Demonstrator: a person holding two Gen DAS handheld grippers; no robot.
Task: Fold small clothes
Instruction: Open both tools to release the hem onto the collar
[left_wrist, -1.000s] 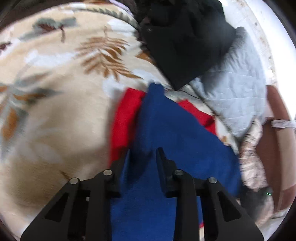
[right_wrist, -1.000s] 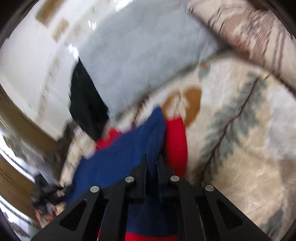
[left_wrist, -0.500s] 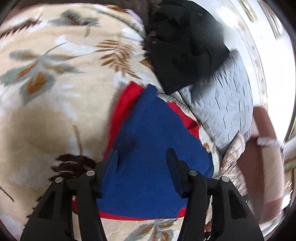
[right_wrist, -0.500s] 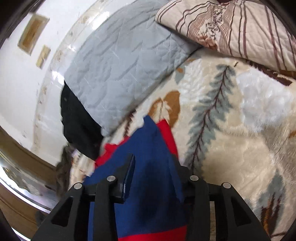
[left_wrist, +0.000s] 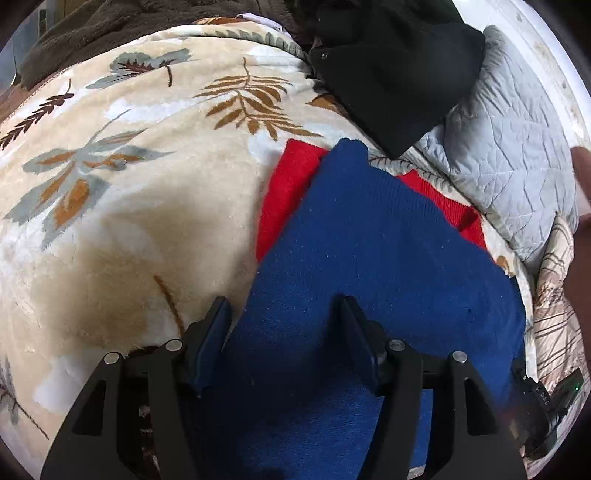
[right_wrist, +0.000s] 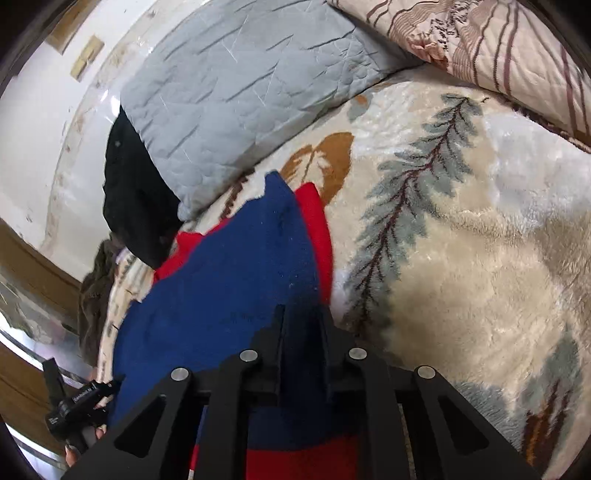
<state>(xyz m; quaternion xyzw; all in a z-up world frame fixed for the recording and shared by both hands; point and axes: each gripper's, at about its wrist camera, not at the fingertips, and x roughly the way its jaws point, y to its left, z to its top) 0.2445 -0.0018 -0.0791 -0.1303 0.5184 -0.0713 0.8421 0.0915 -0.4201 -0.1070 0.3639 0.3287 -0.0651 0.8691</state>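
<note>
I see the garment (left_wrist: 369, 251) lying flat on the blanket (left_wrist: 129, 221). Beyond its far tip, a pillow (left_wrist: 509, 147) rests on the blanket, with dark clothing (left_wrist: 399, 74) against the pillow's side.

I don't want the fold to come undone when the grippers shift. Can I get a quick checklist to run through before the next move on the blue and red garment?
1. Garment lies on the leaf-print blanket, not hanging: ok.
2. Blue layer folded over the red layer, red showing only at the edges: ok.
3. Left gripper clear of the cloth: ok, jaws opening, pads apart over the blue layer.
4. Right gripper has a firm hold: cannot tell, jaws closing with blue cloth between them.
5. Black garment and grey quilted pillow clear of the fold: ok, both lie beyond it.
</note>
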